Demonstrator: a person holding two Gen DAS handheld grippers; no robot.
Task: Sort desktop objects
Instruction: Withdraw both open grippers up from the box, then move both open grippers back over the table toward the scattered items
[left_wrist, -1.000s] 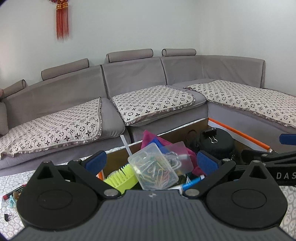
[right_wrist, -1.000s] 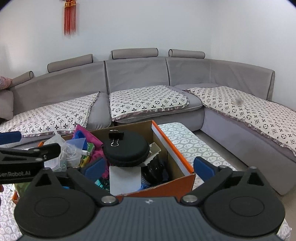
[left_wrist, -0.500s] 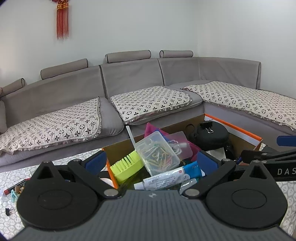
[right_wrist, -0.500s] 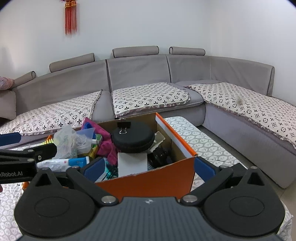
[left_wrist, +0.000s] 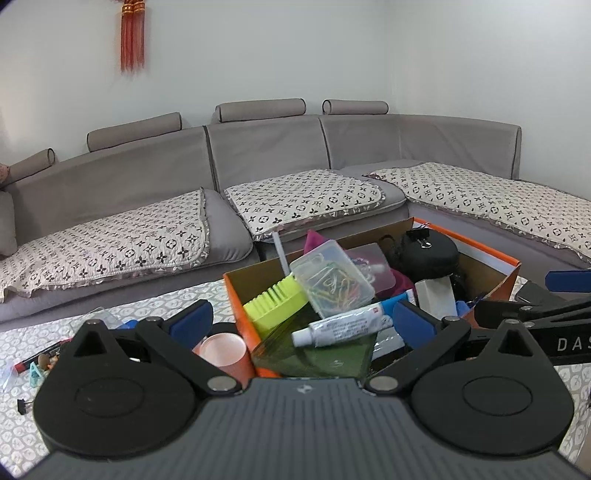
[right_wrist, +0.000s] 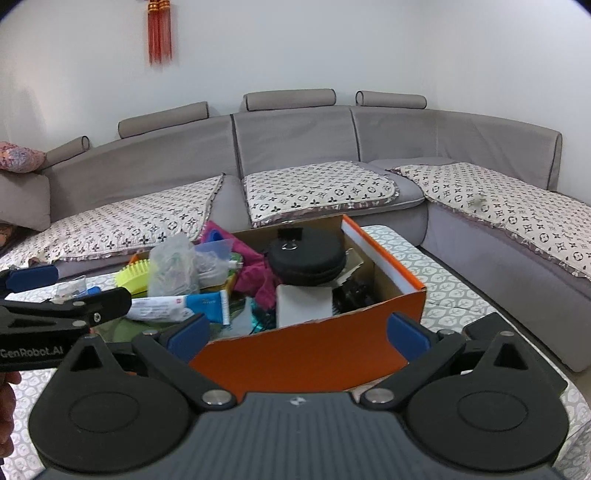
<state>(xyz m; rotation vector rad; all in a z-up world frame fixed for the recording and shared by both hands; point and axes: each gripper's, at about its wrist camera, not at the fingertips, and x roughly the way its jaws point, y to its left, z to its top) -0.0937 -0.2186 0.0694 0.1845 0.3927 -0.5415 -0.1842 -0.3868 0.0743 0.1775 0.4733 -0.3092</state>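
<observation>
My left gripper (left_wrist: 302, 320) spread wide, holding nothing, fingers straddling the near end of the orange box (left_wrist: 242, 314), my right gripper (right_wrist: 298, 334) equally wide and empty before the box's orange wall (right_wrist: 314, 350), inside: paperclip case (left_wrist: 334, 282), tube (left_wrist: 343, 326), black round case (right_wrist: 306, 254), table (right_wrist: 454, 295) beneath.

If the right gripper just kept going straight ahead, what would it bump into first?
Most likely the orange box: its near wall fills the gap between the open right gripper fingers, so it would meet that before the black round case inside. Exact depth is unclear.
</observation>
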